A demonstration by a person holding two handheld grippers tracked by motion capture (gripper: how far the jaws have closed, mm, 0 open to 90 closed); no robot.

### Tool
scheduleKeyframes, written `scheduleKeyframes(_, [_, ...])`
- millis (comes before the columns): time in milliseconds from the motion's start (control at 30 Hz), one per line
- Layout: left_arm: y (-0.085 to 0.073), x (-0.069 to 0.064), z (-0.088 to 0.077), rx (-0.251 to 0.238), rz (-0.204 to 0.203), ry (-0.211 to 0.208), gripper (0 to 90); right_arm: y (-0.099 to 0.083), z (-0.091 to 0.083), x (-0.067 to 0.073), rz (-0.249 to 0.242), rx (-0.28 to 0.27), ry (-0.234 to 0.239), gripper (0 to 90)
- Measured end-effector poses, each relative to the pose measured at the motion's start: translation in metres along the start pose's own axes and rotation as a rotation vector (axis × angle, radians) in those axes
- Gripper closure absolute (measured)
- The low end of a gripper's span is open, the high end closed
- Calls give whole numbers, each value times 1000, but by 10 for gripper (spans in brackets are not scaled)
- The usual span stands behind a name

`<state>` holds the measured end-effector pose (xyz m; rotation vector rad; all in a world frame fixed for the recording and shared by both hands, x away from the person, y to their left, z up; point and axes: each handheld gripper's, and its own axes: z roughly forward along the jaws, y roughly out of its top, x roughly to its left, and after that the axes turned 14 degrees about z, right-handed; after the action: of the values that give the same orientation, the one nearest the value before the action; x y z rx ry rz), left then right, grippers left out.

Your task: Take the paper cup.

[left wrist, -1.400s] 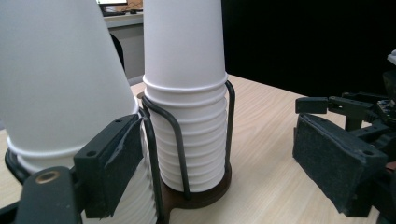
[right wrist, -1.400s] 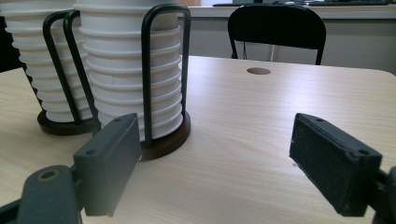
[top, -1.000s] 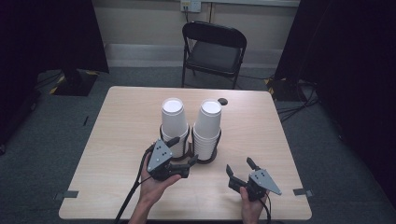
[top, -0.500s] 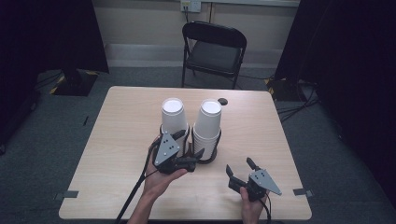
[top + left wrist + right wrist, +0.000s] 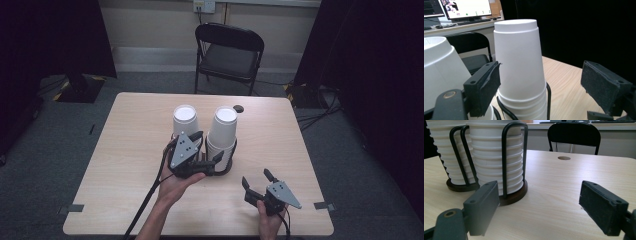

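The left claw (image 5: 209, 146) stands with its jaws apart, and they have just been opening. In its own view the right-hand cup stack (image 5: 520, 65) rises between them, hard by the pad at lower left, with the other pad well off at lower right, so nothing is clamped. In the high view that stack (image 5: 223, 125) stands at the middle of the table (image 5: 125, 150), just beside the left-hand cup stack (image 5: 185, 120). Both are upturned white foam cups in black wire holders (image 5: 514, 157). The step looks like taking the top cup. To do it well, I would shift the claw sideways until the cup sits midway between the pads. I would also keep the pads above the wire loops and the ribbed rims, then close only until the foam is held, since it dents easily. The lift should go straight up, so that the cup below does not come along. The right claw (image 5: 257, 178), also spread wide, waits low near the lower right of the high view and could steady the dark round base (image 5: 511, 197) if the holder tips. Several things are hard to read. Whether the lower-left pad touches the cup or only stands before it cannot be told. The bottom of both stacks is cut off in the left gripper view, and their tops in the right gripper view. From above, the grey plate and hand cover the near side of the holders. The small dark round mark (image 5: 239, 108) behind the stacks may be a hole or a disc.
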<state>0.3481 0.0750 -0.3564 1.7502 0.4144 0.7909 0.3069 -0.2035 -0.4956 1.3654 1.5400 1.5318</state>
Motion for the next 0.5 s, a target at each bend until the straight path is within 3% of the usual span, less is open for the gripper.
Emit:
scheduleKeyframes(100, [3,2,3,2,-22,-6,159,0,0,0,0,0,1,157])
scheduleKeyframes(200, [7,3,8,9,-3,2,159,0,0,0,1,0,1,157])
scheduleKeyframes(500, [20,12,18,-4,-17,13,158,0,0,0,1,-2,2,157])
